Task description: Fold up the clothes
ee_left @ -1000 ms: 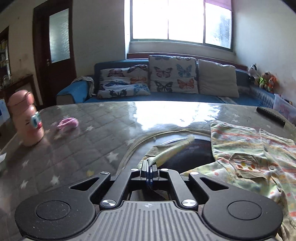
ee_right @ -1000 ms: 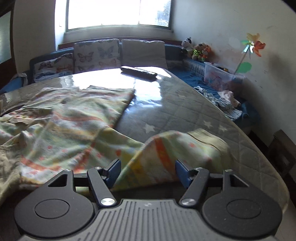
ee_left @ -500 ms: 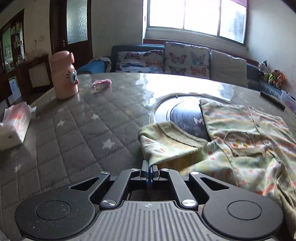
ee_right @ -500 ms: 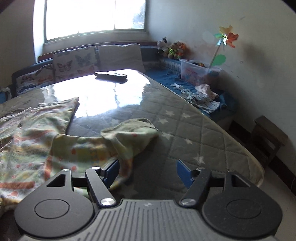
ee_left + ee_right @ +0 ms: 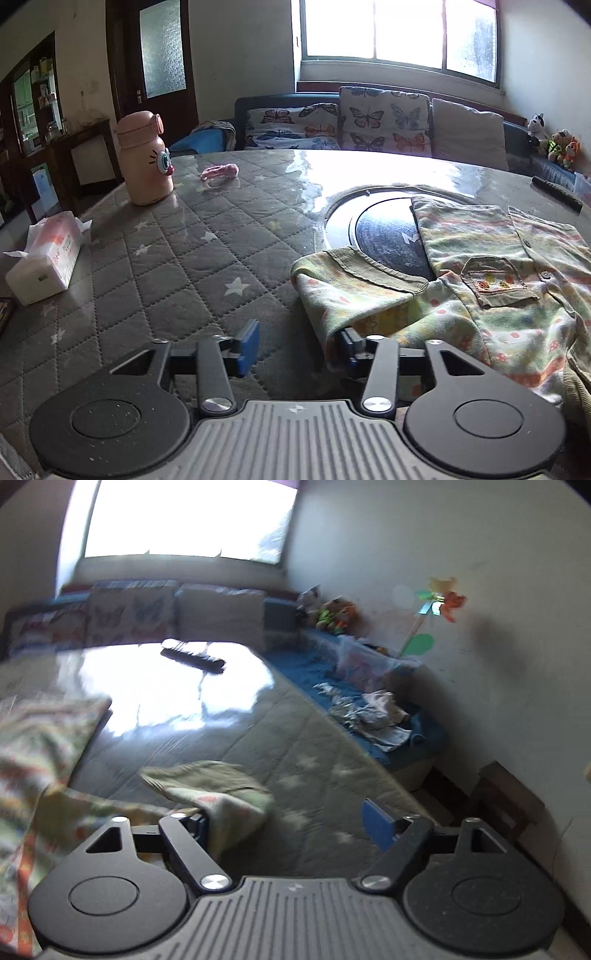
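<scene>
**Two sleeves laid out, zero folds done**

Both grippers had just been opening when this was taken. The left gripper (image 5: 299,345) sat with its jaws roughly half apart; the near sleeve (image 5: 351,291) of the patterned shirt (image 5: 491,280) draped over the right-hand finger, but nothing pinched it. The right gripper (image 5: 291,825) was spread wide, the other sleeve (image 5: 221,794) lying against its left finger, loose as far as I could tell through the blur.

The shirt lay front-up on the quilted table (image 5: 184,258), body partly covering the dark round inset (image 5: 388,236), pocket showing. My read: that was only the spreading-out stage. Sleeves were out to the sides, a bit rumpled, and no actual fold was made yet. Sleeves in, then the body over, were all left. Pink bottle (image 5: 146,162) and tissue pack (image 5: 44,258) sat well apart from it.
</scene>
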`<state>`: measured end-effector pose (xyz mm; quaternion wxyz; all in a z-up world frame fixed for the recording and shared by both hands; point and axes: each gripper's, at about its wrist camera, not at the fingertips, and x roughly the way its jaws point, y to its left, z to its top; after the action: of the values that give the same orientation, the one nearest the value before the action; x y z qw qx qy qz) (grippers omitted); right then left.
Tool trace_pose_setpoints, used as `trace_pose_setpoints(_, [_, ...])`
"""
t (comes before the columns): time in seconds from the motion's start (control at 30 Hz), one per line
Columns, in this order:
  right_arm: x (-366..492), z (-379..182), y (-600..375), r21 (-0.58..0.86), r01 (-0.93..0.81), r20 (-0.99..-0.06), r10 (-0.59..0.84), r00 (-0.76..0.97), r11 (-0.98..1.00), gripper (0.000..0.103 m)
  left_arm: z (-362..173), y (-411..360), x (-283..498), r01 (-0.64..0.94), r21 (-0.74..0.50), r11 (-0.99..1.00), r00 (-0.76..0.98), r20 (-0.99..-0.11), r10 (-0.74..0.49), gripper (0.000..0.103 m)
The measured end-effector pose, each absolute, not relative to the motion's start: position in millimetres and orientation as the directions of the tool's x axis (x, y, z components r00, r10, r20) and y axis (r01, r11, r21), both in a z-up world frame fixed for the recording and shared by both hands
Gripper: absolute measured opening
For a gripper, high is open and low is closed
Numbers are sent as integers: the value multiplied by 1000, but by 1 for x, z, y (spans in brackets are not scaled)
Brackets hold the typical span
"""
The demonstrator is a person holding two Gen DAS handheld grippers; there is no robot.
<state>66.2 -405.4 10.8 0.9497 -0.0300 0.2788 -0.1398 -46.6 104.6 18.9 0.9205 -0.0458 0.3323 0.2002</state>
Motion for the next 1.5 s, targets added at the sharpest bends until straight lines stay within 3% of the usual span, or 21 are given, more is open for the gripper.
trace_pose_setpoints(0.13, [48,7,-449,6,340,-565,-277,777,941,87,17,105,-43,-403,53,914,690,-639,341,68])
trace_pose_setpoints(0.27, [37,-6,-471,52,414,-603,-302,739,909,87,17,105,-41,-403,62,913,691,-634,347,79])
trace_pose_setpoints(0.5, [44,-1,-448,10,327,-569,-264,779,945,88,18,101,-39,-402,94,911,690,-623,369,93])
trace_pose_setpoints(0.77, [75,-13,-402,-9,137,-591,-116,799,991,89,13,90,-27,-361,199,911,691,-599,405,99])
trace_pose_setpoints(1.0, [87,-21,-394,3,116,-609,-90,788,993,96,10,101,-6,-406,259,876,673,-564,479,100])
trace_pose_setpoints(1.23, [93,-23,-392,-6,94,-630,-77,773,996,103,18,175,-16,-671,64,739,563,-605,564,102])
trace_pose_setpoints(1.5, [95,-22,-395,-5,81,-633,-66,771,997,103,9,219,-47,-796,-71,602,490,-661,569,103])
